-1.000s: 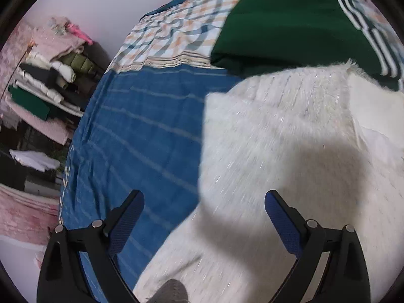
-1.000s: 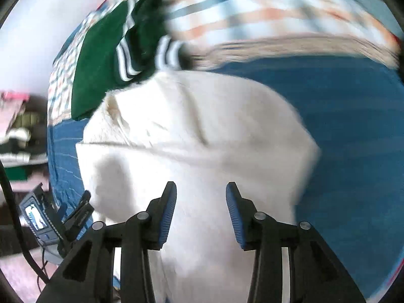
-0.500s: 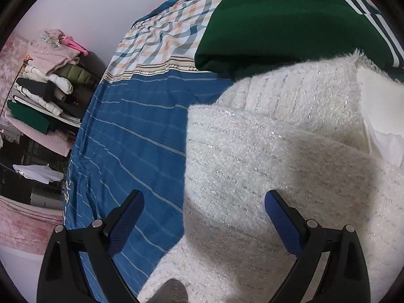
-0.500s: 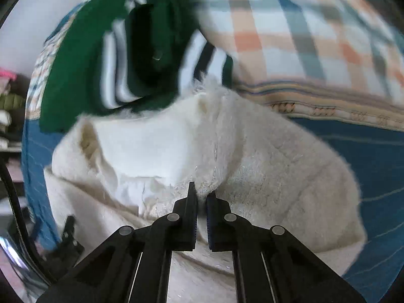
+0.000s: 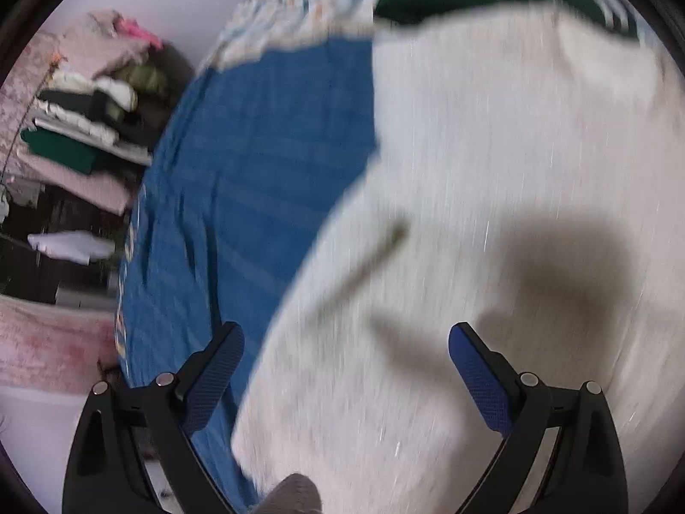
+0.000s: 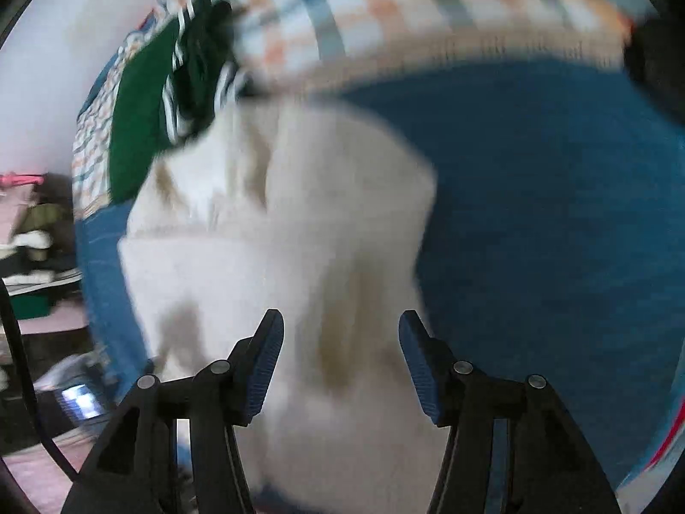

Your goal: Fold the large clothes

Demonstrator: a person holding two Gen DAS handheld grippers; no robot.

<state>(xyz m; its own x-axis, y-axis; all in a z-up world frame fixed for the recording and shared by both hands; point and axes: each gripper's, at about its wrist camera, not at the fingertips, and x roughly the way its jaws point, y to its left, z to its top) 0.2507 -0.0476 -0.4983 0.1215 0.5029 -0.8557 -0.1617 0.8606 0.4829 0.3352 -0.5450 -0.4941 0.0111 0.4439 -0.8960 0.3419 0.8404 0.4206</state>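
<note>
**Both grippers released above the cream garment: fold is unsecured**

Half a second ago my right gripper (image 6: pixel 340 342) was pinched almost shut at the cream garment's (image 6: pixel 274 231) fuzzy edge; now its jaws stand moderately apart with nothing between them. The view from my left gripper (image 5: pixel 342 368) has changed too: the knit texture that was sharp is now streaked with motion blur.

Location. The cream garment lies partly folded on the blue bedspread (image 6: pixel 535 214), its far edge touching or overlapping the green striped garment (image 6: pixel 141 103). Beyond both lies the plaid bedding (image 6: pixel 385 4). Stacked clothes on shelves (image 5: pixel 85 120) stand past the bed's left side.

Jaw state. My left jaws are wide, hovering over the cream garment's left edge; I cannot tell whether a fingertip touches the cloth. My right jaws hold nothing.

Hazards, as I judge them:
- The thick, springy knit may reopen, since no jaw pins the folded layer.
- The next pinch may gather two layers, or snag the green striped garment where the two meet.
- Fast motion, evident in the blur, may drag the cloth and skew the fold line.
</note>
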